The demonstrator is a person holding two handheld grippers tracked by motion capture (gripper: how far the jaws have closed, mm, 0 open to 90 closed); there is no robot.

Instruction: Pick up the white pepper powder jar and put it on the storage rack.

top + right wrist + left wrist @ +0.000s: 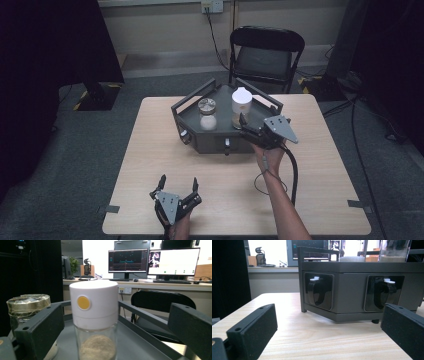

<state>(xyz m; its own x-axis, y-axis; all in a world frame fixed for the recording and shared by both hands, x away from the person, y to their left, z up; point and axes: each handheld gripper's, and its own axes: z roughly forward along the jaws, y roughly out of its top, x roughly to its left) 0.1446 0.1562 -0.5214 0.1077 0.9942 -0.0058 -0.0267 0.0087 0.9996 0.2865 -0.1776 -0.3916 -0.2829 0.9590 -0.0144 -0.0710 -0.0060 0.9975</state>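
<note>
A dark grey tray (190, 120) with low rails stands at the middle back of the wooden table. In it are a glass jar with a white cap (241, 101) holding brownish powder and a gold-lidded jar (207, 106) to its left. My right gripper (256, 116) is open at the tray's right front. In the right gripper view its jaws flank the white-capped jar (93, 303) without touching it, and the gold-lidded jar (28, 302) stands at the left. My left gripper (178, 180) rests open near the table's front edge, facing the tray's front wall (352, 290), with nothing between its jaws.
Two recessed black knobs with white tabs (317, 291) (384, 291) sit in the tray's front faces. A black folding chair (265, 52) stands behind the table. A cable (292, 175) trails from the right gripper along the forearm. Bare tabletop (145, 150) lies left of the tray.
</note>
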